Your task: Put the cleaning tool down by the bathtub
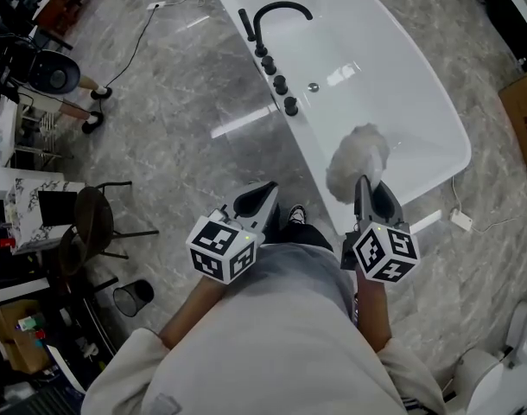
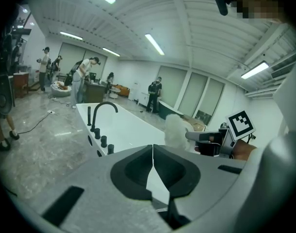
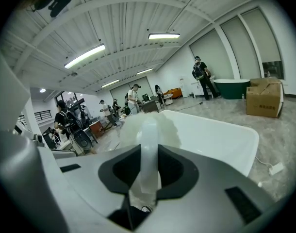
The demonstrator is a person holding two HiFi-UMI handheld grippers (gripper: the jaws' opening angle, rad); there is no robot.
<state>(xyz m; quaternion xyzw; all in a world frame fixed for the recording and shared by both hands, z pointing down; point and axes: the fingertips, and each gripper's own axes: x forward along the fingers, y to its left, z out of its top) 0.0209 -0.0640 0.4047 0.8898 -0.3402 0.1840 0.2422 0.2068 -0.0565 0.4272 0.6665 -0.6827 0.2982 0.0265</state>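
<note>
- While right gripper (image 1: 365, 187) is clamped on handle of cleaning tool (image 1: 357, 158), left gripper (image 1: 265, 190) hangs beside, jaws together, empty.
- Tool's long axis runs fwd along right jaws; fluffy head over near rim of bathtub (image 1: 393, 67).
- Floor (image 1: 186, 102) by tub lies lower: prob. move down.

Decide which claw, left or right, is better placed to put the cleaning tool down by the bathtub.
Right. The right claw is shut on the cleaning tool by its handle, fluffy head over the bathtub edge. The left claw is shut and empty.
</note>
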